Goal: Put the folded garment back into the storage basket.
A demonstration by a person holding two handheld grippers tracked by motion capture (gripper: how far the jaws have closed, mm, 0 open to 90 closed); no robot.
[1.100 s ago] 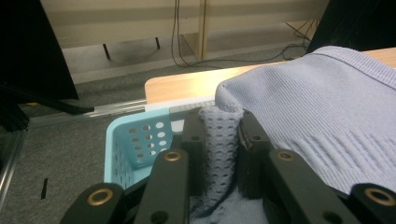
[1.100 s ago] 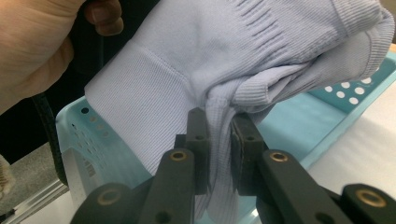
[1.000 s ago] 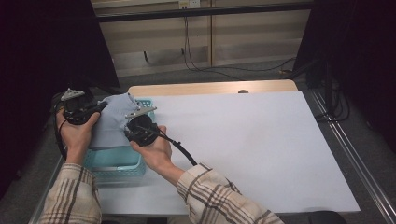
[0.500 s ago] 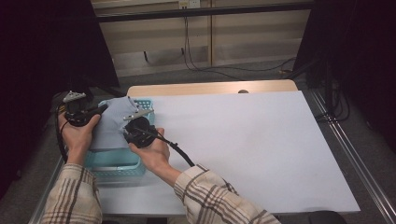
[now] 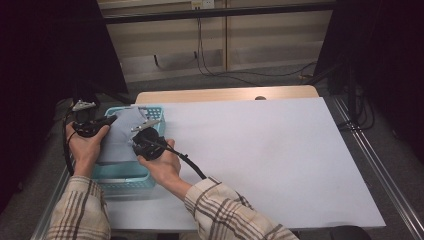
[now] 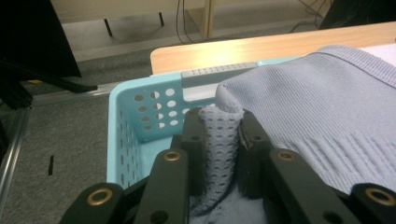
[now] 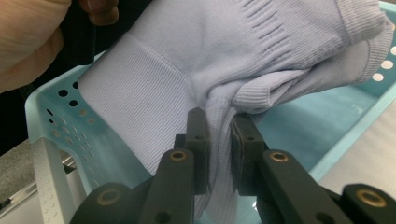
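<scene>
A pale grey-blue knitted garment [image 5: 122, 132] hangs spread over a light-blue perforated basket [image 5: 120, 176] at the table's left edge. My left gripper [image 5: 109, 120] is shut on one bunched edge of the garment [image 6: 327, 116], whose mesh fabric is pinched between the black pads [image 6: 194, 144]. My right gripper [image 5: 142, 131] is shut on another gathered fold of the garment [image 7: 196, 60], held just above the basket's floor [image 7: 303, 119]. The two grippers stand close together, the left one farther left, with the cloth stretched between them.
A large white sheet [image 5: 270, 155] covers the table to the right of the basket. A strip of bare wooden tabletop [image 5: 225, 94] shows at the far edge. Grey floor and a metal rail [image 5: 380, 165] border the table's sides.
Both grippers have lifted the garment slightly and shifted it a little over the basket; the right gripper has edged toward the left one. Both grips are unchanged.
</scene>
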